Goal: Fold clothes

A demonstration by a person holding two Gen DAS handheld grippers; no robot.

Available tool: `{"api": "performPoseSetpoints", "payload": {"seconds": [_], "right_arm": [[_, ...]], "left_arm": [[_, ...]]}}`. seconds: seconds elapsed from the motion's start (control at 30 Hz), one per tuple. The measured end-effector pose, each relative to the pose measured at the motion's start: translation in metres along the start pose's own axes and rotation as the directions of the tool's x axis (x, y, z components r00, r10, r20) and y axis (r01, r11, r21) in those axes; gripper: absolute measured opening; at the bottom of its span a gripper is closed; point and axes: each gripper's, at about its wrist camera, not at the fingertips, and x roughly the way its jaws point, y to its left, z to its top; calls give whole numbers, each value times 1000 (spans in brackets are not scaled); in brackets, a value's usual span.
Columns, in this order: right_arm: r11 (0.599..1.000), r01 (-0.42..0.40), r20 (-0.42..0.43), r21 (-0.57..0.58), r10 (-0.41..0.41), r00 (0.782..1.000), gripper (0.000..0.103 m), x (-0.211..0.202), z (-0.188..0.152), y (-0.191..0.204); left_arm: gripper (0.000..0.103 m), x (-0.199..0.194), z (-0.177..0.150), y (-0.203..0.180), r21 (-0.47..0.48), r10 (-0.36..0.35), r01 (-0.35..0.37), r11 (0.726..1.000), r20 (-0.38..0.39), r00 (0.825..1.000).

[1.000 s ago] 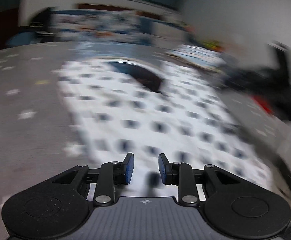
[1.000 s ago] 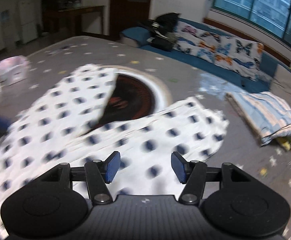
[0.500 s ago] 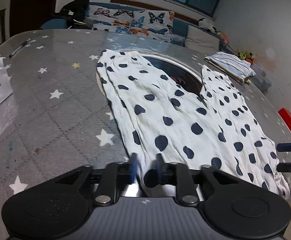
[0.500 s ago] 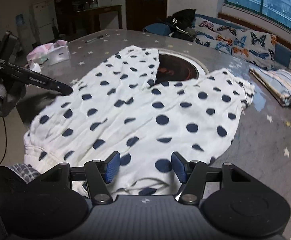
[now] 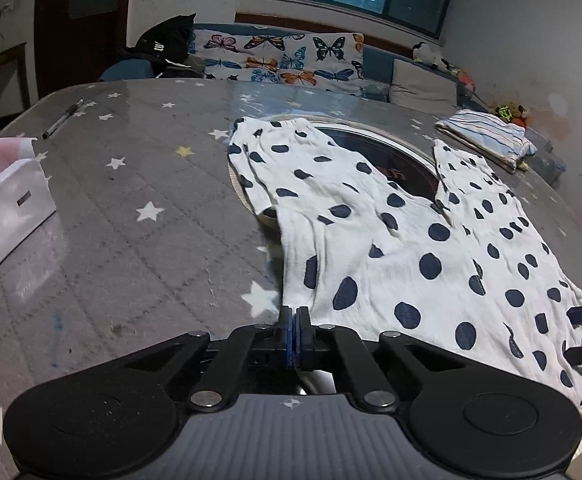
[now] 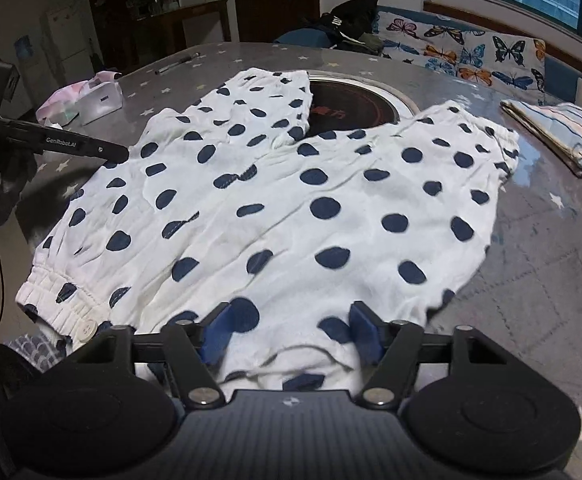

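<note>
Since the earlier frames the left tongs point(image 5: 293, 330) have been brought fully together at the near left corner of the polka-dot trousers point(image 6: 291, 216), and the right tongs point(image 6: 291, 334) have been lowered closer to the waistband edge. The trousers are spread flat on the tabletop point(image 5: 139, 240), waistband toward the cameras and both legs fanned away across the round dark inset point(image 5: 383, 160).

The cloth is judged to be thin, light and limp: fine wrinkles are seen everywhere, so it is likely to sag and drag rather than keep a shape. The gathered elastic waistband point(image 6: 57, 298) with its button is judged the firmest place to be taken hold of, at its two outer corners. The left tongs are seen pressed together with the trouser edge running in under their tips; whether cloth is actually pinched cannot be told. The right tongs are spread, with their jaws opening, and cloth is seen between and under them but not pressed by the pads.

Of containers, only a white tissue box point(image 5: 9, 208) in a plastic wrap is seen at the left; its contents cannot be made out. A folded striped garment point(image 5: 487, 138) is laid at the far right, and a pen point(image 5: 63, 118) at the far left.
</note>
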Motion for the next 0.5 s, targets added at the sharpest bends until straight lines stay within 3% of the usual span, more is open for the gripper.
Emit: {"api": "performPoseSetpoints", "payload": {"seconds": [0.23, 0.5], "right_arm": [[1000, -12, 19, -3, 12, 1000, 69, 14, 11, 1], [993, -106, 30, 48, 105, 994, 68, 9, 25, -13]], "left_arm": [[2, 8, 11, 8, 9, 58, -58, 998, 16, 998], [2, 8, 22, 29, 6, 77, -77, 997, -23, 997]]}}
